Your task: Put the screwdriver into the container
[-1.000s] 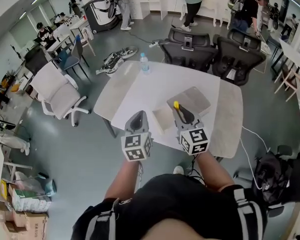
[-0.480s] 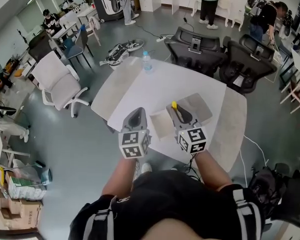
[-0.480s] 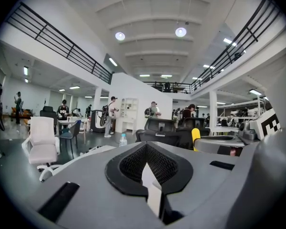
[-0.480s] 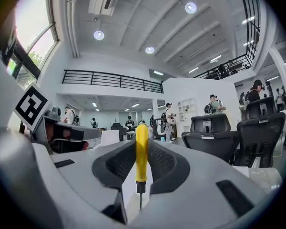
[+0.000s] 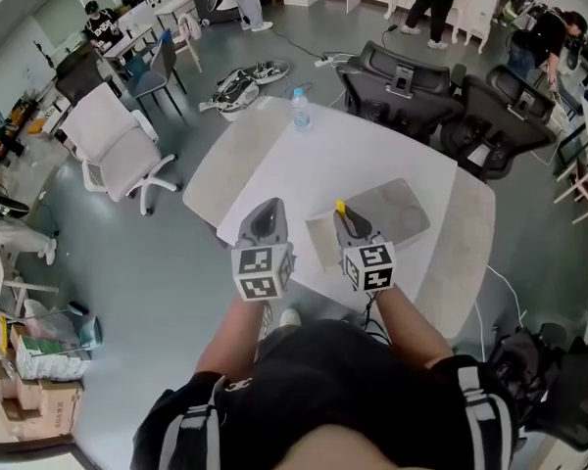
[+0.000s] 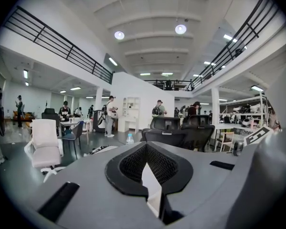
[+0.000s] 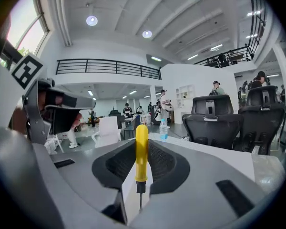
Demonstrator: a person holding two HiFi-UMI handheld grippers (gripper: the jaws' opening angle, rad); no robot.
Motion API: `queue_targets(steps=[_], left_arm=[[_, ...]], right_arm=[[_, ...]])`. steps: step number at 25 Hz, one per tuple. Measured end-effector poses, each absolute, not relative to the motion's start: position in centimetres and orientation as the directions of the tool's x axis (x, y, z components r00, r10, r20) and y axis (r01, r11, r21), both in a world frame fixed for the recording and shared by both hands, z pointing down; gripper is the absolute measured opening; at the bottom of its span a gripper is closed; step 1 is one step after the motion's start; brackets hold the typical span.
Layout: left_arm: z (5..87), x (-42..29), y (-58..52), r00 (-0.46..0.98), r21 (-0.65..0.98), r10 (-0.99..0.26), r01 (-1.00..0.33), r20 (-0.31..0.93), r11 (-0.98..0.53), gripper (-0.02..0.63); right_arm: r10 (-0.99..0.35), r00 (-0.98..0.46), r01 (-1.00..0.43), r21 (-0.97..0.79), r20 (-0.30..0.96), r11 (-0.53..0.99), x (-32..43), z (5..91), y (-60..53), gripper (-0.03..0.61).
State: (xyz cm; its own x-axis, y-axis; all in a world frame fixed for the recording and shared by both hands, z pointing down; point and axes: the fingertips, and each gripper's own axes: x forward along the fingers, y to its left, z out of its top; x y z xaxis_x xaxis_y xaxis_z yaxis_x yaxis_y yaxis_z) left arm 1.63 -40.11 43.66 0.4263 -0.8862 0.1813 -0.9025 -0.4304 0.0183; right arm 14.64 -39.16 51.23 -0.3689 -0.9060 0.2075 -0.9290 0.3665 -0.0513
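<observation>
We are gripping the yellow-handled screwdriver (image 7: 141,147) in our right tool (image 7: 139,175), handle up, above the tabletop (image 5: 314,155) by the grey container's (image 5: 404,204) near edge. It is not yet going in. Our left tool (image 6: 150,180) is hanging clenched and empty.

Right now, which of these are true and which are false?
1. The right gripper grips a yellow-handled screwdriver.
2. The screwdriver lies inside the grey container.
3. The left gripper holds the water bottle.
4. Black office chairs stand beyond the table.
1. True. The right gripper is shut on the screwdriver, handle pointing away from the person.
2. False. It is clamped in the right gripper, not in the grey container.
3. False. The left gripper is shut on nothing; the water bottle stands at the table's far edge.
4. True. The black office chairs stand behind it.
</observation>
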Motion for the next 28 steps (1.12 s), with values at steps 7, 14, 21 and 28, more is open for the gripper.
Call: queue_targets(steps=[7, 14, 21, 28], left_arm=[[44.4, -0.6, -40.9, 0.416, 0.034, -0.888, -0.908, 0.195, -0.418, 0.003], [45.3, -1.9, -41.1, 0.405, 0.044, -0.888, -0.913, 0.219, -0.406, 0.003], [45.7, -3.4, -41.5, 0.379, 0.037, -0.897, -0.924, 0.226, -0.381, 0.003], [45.7, -4.9, -41.8, 0.348, 0.031, -0.909, -0.936, 0.229, -0.351, 0.003]], right_arm=[[-0.883, -0.354, -0.930, -0.018, 0.309, 0.366, 12.8, 56.1, -40.3, 0.074], [-0.847, -0.344, -0.930, -0.022, 0.406, 0.367, 11.9, 60.3, -41.1, 0.074], [-0.792, -0.322, -0.931, -0.022, 0.519, 0.364, 11.4, 64.4, -42.2, 0.074], [-0.721, -0.293, -0.940, -0.052, 0.628, 0.336, 11.6, 68.3, -43.2, 0.074]])
